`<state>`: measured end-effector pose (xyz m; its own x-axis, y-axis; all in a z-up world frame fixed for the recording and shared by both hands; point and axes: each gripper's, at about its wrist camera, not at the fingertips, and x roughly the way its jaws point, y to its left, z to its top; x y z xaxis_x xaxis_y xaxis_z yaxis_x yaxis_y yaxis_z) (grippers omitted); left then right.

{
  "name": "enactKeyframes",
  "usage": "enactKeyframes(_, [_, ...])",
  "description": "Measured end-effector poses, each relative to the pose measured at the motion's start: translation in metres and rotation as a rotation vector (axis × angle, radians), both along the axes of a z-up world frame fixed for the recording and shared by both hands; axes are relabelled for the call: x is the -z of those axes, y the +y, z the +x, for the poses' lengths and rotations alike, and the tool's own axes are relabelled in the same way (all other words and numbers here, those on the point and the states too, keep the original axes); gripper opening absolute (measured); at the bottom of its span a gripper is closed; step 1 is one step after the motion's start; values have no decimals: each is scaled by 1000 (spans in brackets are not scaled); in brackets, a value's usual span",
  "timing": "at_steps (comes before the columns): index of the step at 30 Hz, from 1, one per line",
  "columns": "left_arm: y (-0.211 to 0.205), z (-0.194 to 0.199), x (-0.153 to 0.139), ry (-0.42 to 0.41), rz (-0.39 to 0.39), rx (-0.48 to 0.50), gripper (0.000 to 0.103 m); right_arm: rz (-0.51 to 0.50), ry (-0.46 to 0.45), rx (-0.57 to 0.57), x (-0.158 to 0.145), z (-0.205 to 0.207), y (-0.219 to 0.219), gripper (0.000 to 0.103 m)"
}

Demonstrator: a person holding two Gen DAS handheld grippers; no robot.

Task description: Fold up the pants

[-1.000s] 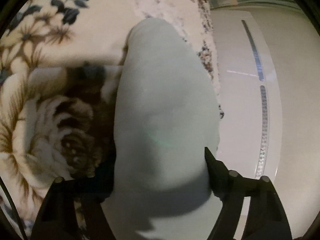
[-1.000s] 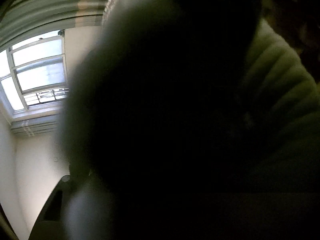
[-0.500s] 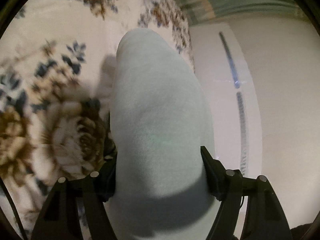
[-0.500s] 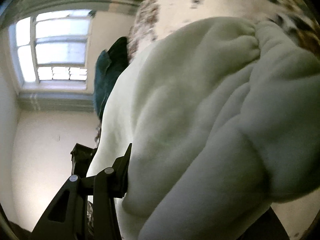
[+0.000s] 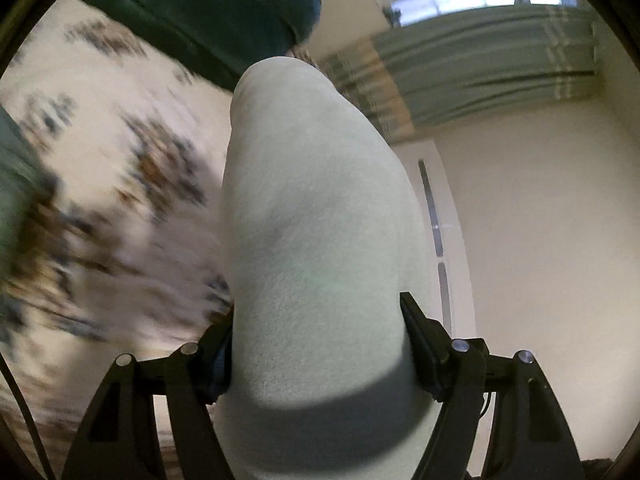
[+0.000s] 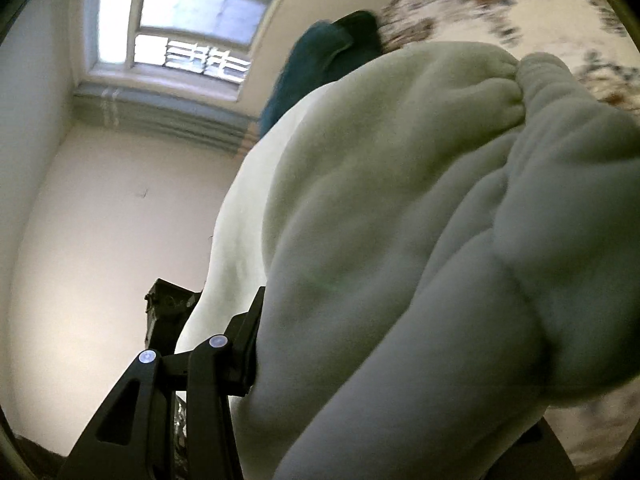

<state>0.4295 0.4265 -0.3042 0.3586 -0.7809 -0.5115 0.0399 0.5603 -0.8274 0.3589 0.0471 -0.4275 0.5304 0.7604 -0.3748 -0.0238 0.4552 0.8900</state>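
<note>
Gripping the pale fleece pants [image 5: 320, 240], the left gripper [image 5: 316, 344] clamps a thick roll that runs lengthwise straight ahead from its jaws, above the floral blanket [image 5: 100, 160]. The right gripper [image 6: 360, 340], its jaws just narrowed onto cloth, holds a bunched fold of the same pants [image 6: 400, 220]. Both ends hang lifted, so the fold likely turns on laying them down aligned.

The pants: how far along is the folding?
Nothing looks finished. The pale fleece pants are bunched, and no neat fold shows. In hand: the left gripper clamps one thick roll of fabric, the right gripper is buried in a gathered wad, both above the floral blanket. Left: spreading them flat and making every fold.
</note>
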Motion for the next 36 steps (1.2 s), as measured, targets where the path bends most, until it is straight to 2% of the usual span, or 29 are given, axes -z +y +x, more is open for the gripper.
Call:
enactKeyframes(2, [62,3,-19,-14,23,-28,71,28,-18,-11,-9,8,56,49])
enactKeyframes(3, [95,5,-28,-19,41,-43,71,48,-24,-23,-14,15,99,49])
enactKeyframes(4, [121,6,-34,-22,54,-54,71,58,-28,-31,-17,3,127,49])
enactKeyframes(6, [178,12,-40,-26,70,-74,71,83,-41,-59,-20,14,190,49])
enactKeyframes(8, [231,20,-34,-21,82,-98,71,107,-45,-84,-12,60,257,49])
enactKeyframes(12, [308,33,10,24,105,-139,71,134,-9,-123,23,94,360,49])
enactKeyframes(14, [343,36,49,81,112,-144,71,126,37,-148,57,102,406,48])
enactKeyframes(16, [370,38,93,160,162,-145,71,113,108,-164,95,110,441,49])
enactKeyframes(18, [390,34,139,245,256,-139,71,43,191,-192,135,112,472,49])
enactKeyframes(20, [405,25,163,263,223,-146,73,-16,220,-202,154,110,489,50])
enactKeyframes(22, [406,21,160,232,209,-148,75,-47,226,-212,159,105,495,53])
enactKeyframes(25, [398,22,153,237,252,-162,75,-95,256,-229,148,117,502,68])
enactKeyframes(26, [396,23,151,238,268,-169,75,-100,289,-248,148,120,502,77])
enactKeyframes(28, [397,25,144,230,322,-190,75,-142,336,-275,141,134,498,83])
enactKeyframes(29, [390,20,130,218,349,-199,75,-210,347,-279,147,150,495,96])
enactKeyframes(32, [372,9,101,188,449,-214,75,-377,339,-298,124,131,478,96])
enactKeyframes(33, [361,2,87,165,505,-235,76,-446,319,-299,111,124,469,96])
enactKeyframes(34, [350,-7,72,138,542,-250,78,-513,303,-298,97,119,464,96])
enactKeyframes(36, [326,-22,49,112,614,-257,98,-601,272,-288,71,145,441,97])
